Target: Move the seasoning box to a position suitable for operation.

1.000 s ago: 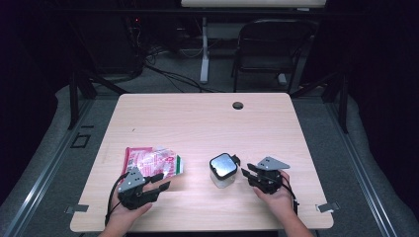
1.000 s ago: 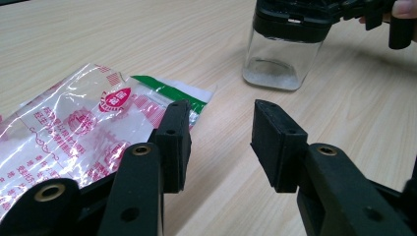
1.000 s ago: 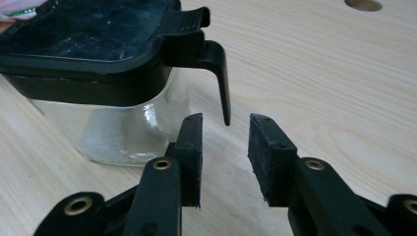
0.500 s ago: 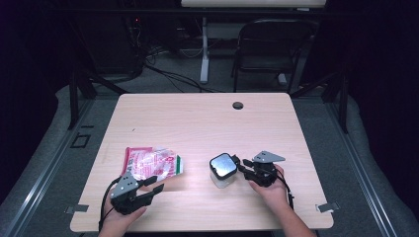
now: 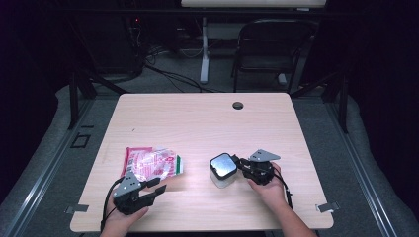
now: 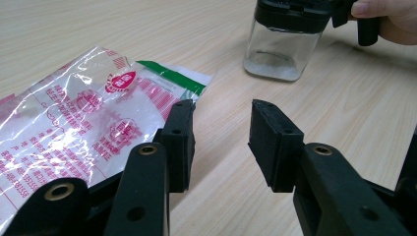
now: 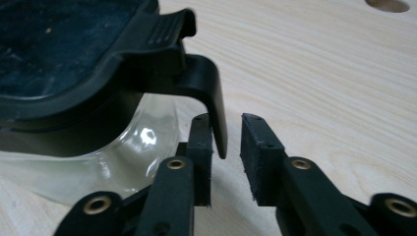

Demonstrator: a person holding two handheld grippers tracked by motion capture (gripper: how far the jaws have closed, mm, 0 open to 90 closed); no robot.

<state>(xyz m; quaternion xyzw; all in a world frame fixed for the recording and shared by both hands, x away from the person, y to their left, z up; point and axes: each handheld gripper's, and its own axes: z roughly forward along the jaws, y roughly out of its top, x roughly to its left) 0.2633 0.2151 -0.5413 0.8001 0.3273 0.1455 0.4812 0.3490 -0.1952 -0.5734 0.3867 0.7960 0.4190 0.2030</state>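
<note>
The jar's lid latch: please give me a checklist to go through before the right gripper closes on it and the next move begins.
1. Latch tab between the right gripper jaws: ok; they have just been closing.
2. Pads pressing the tab: not ok, a gap shows on one side.
3. Jar upright on the table: ok.
4. Lid seated on the jar: ok.
5. Left gripper free: ok, open, nothing between its jaws.
6. Plastic packet apart from the jar: ok.

We count one clear jar (image 5: 222,174) with one black clip lid (image 5: 223,164), one red-printed plastic packet (image 5: 150,163), two grippers, left (image 5: 157,188) and right (image 5: 236,163), one tabletop (image 5: 197,123).
</note>
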